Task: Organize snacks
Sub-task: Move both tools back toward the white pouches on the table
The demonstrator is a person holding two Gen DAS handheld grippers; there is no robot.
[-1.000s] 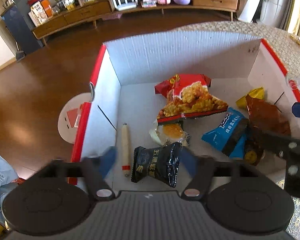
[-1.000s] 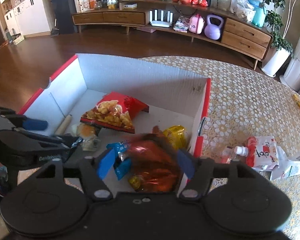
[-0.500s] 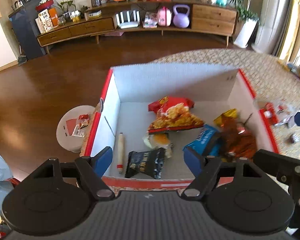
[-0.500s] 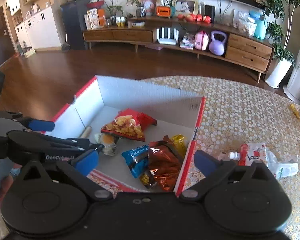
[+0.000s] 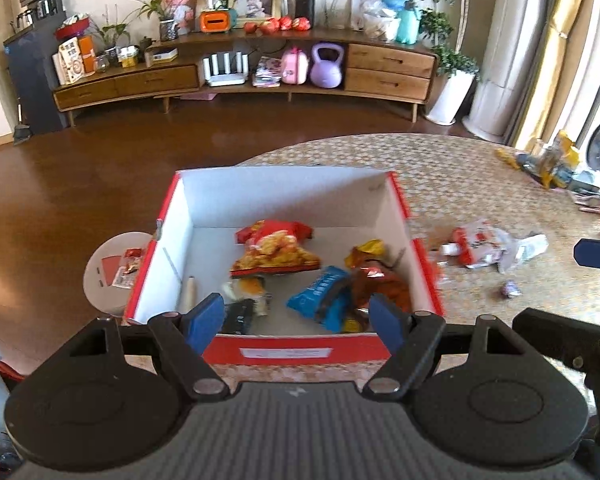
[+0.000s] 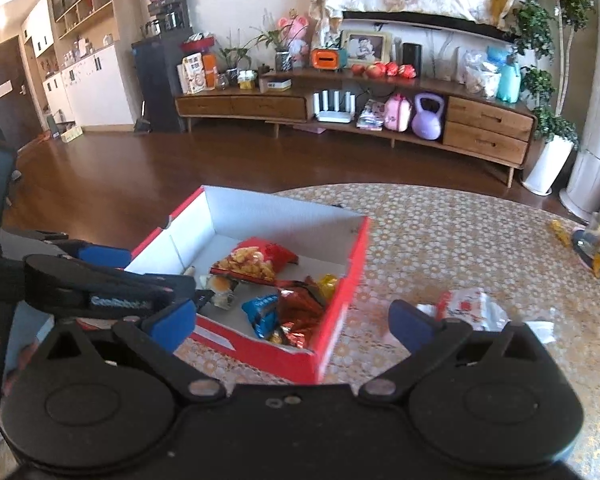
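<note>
the right gripper, jaws wide and empty, is nearer the red-and-white packet lying just right of the box.

Both grippers up and back out of the box, their packets left inside

A second ago the left gripper sat low in the box with a black packet between its fingers; now it hangs above the box's near wall, fingers spread and empty, and the packet lies on the box floor by that wall. The right gripper had an orange-red bag between its fingers; its fingers have since swung wide apart, and the bag now lies in the box beside the blue packet. That gripper now hangs over the desk at the box's near corner, with nothing between its fingers.
</note>
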